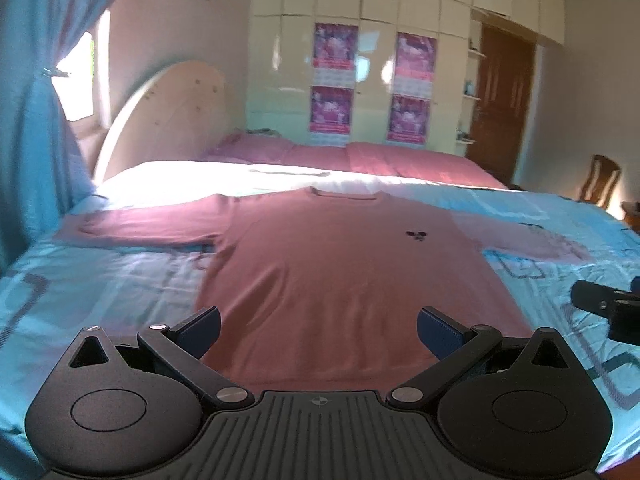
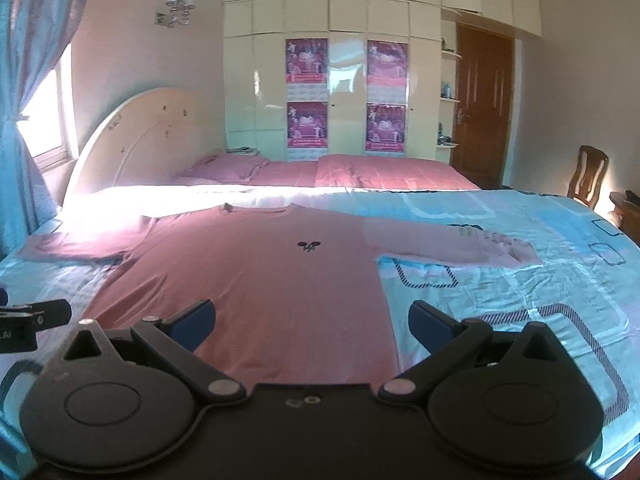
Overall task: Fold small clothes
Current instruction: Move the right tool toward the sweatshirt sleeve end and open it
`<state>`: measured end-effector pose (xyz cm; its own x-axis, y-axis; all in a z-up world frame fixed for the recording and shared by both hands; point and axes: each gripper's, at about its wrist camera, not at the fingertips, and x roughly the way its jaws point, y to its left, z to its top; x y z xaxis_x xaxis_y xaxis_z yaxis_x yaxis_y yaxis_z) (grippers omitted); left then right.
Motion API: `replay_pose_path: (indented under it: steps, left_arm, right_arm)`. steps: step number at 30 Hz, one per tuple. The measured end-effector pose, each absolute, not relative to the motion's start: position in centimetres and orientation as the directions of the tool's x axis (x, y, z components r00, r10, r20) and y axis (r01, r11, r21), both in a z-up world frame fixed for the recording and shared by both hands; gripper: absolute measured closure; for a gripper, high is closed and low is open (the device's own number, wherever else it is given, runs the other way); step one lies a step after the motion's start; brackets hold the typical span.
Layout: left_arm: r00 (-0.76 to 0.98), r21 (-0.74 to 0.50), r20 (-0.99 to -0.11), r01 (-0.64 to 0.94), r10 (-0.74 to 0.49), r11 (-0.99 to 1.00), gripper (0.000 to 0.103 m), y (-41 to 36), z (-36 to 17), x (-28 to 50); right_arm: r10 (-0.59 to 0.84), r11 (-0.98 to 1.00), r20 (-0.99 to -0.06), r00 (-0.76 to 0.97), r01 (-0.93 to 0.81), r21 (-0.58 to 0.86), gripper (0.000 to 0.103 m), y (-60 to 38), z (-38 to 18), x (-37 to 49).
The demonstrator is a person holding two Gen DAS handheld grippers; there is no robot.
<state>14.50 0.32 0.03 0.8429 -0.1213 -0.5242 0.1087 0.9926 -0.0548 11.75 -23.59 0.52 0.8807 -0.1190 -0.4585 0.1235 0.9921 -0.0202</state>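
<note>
A pink long-sleeved shirt [image 2: 256,280] is spread flat, front up, on a blue patterned bedsheet [image 2: 500,292], with both sleeves stretched out sideways and the collar toward the headboard [image 2: 148,140]. The left gripper [image 1: 318,334] is held above the hem with its jaws spread wide and nothing between them; the right gripper [image 2: 310,328] is likewise held wide open and empty, over the hem near the shirt's right edge. No fold is yet made. Trouble could be caused if the sheet is pinched together with the shirt, since both are thin and lie in contact. A crooked fold could also be produced if only one layer of the shirt is caught, or if the two corners are lifted unevenly.
</note>
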Motion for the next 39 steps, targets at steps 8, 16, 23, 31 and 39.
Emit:
replay_pose_path:
  steps: [8, 16, 23, 31, 39]
  left_arm:
    - [0.825, -0.148, -0.513, 0.188, -0.238, 0.971, 0.000, 1.1, -0.5, 20.1]
    - [0.806, -0.160, -0.527, 0.219, -0.271, 0.962, 0.000, -0.5, -1.6, 23.5]
    - [0.812, -0.119, -0.513, 0.255, -0.279, 0.960, 0.000, -4.4, -2.2, 25.6]
    - [0.817, -0.105, -0.518, 0.231, -0.252, 0.967, 0.000, -10.7, -2.9, 29.9]
    - [0.791, -0.069, -0.578, 0.195, -0.199, 0.978, 0.000, -18.6, -4.1, 35.2]
  right_arm:
    - [-0.187, 0.980, -0.450, 0.873, 0.199, -0.023, 0.001, -23.8, 0.0, 16.0]
    - [-0.238, 0.967, -0.450, 0.861, 0.251, -0.031, 0.001, -25.2, -0.2, 18.1]
    - [-0.258, 0.957, -0.452, 0.854, 0.290, 0.001, 0.009, -29.6, -0.5, 20.0]
    - [-0.290, 0.934, -0.463, 0.837, 0.353, 0.051, 0.029, -38.4, -1.9, 24.1]
    - [-0.334, 0.880, -0.503, 0.797, 0.455, 0.138, 0.046, -50.8, -3.8, 28.2]
